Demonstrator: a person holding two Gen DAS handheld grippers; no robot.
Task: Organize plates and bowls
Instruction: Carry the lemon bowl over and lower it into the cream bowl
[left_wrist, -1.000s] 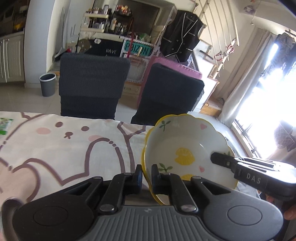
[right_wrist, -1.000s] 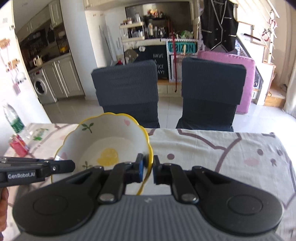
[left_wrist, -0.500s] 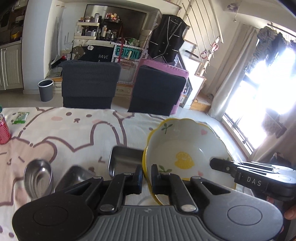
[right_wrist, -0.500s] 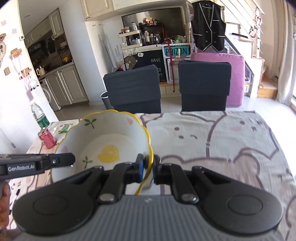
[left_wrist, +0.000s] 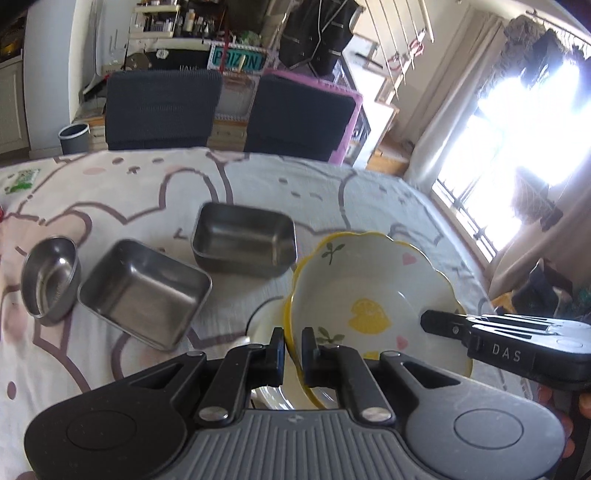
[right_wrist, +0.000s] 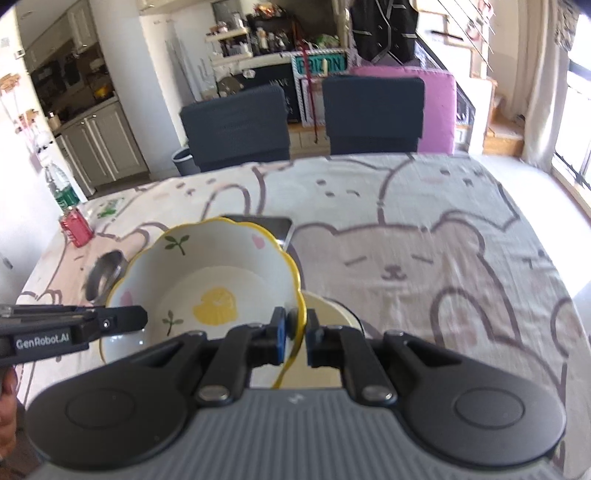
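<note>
A white scalloped bowl (left_wrist: 373, 295) with a yellow rim and a lemon print hangs just above the table, held from both sides. My left gripper (left_wrist: 293, 354) is shut on its left rim. My right gripper (right_wrist: 295, 332) is shut on the opposite rim of the same bowl (right_wrist: 207, 291). Each view shows the other gripper's fingers (left_wrist: 450, 326) (right_wrist: 122, 319) reaching in over the bowl's far edge. Right beneath the bowl lies a cream dish (left_wrist: 266, 321) (right_wrist: 332, 310), mostly hidden by it.
Two rectangular steel trays (left_wrist: 243, 240) (left_wrist: 144, 291) and a small round steel bowl (left_wrist: 50, 280) stand to the left on the bear-print tablecloth (right_wrist: 424, 240). A red can (right_wrist: 75, 230) and a water bottle (right_wrist: 62, 188) sit at the far left edge. Two dark chairs (left_wrist: 162, 107) (left_wrist: 299, 114) stand behind the table.
Both grippers have carried the bowl back from the far edge toward the near side of the table. The steel trays, the round steel bowl and the cream dish have come into view below.
</note>
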